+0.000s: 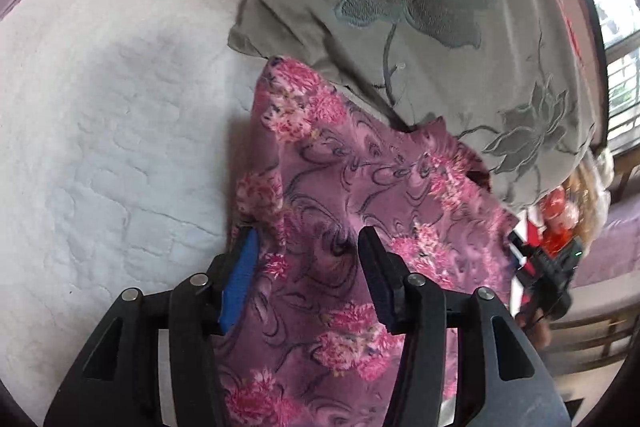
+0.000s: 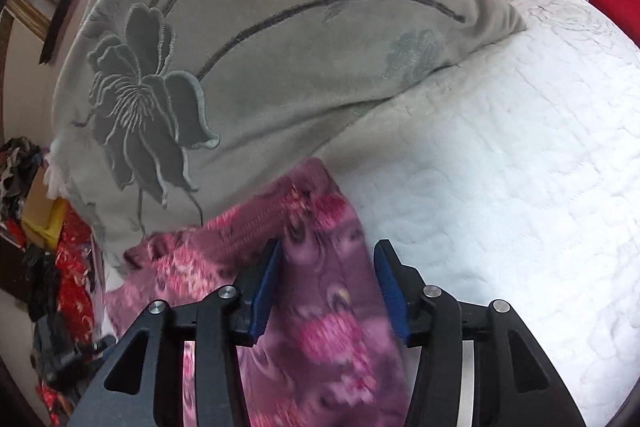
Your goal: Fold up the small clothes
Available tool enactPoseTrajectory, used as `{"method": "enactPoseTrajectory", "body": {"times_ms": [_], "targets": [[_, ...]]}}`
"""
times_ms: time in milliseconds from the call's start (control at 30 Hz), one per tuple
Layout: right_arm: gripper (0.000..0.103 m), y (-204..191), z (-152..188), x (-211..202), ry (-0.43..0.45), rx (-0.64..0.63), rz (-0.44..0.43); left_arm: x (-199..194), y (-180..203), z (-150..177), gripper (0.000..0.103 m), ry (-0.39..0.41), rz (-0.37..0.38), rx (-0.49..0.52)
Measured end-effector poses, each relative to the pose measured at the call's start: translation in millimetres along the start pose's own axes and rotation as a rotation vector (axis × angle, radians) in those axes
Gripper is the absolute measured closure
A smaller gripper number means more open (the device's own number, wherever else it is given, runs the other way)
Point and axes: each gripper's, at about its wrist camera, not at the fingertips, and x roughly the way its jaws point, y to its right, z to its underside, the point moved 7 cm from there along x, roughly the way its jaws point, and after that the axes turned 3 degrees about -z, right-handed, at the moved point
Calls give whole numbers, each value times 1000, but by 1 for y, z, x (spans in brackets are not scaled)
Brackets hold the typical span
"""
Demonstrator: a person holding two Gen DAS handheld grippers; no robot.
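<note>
Both left gripper (image 1: 306, 267) and right gripper (image 2: 326, 283) gape half-wide over pink floral garment (image 1: 360, 187), unpinched; closing may bunch cloth between fingers, skewing fold.

Soft daylight fills both views, coming from a window (image 1: 618, 39) at the right edge of the left wrist view, where the panes blow out to near white. The white quilt (image 2: 500, 147) is bright but keeps its stitched texture, only slightly washed. Shadows are faint and diffuse, darkest under the grey embroidered cushion (image 1: 420, 27). Fisheye bending curves every edge, and black vignette fills the corners. Motion blur smears the pink floral garment (image 2: 320, 327) in the right wrist view (the left is sharper), and clutter at the rims is soft.
</note>
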Motion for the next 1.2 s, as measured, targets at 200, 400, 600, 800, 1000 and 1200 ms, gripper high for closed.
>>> {"method": "enactPoseTrajectory", "body": {"times_ms": [200, 400, 600, 800, 1000, 1200], "targets": [[97, 4, -11, -1, 38, -6, 70, 0, -7, -6, 53, -21, 10, -56], [89, 17, 5, -38, 46, 67, -23, -49, -39, 27, 53, -29, 100, -70], [70, 40, 73, -92, 1, 37, -50, -74, -64, 99, 53, -80, 241, -143], [65, 59, 127, -113, -21, 104, -71, -72, -41, 152, 53, -120, 313, -143], [66, 53, 143, -108, -17, 84, -58, -67, -47, 155, 84, -69, 255, -179], [99, 42, 132, -123, 31, 94, -144, -81, -50, 153, 99, -8, 176, -135]]}}
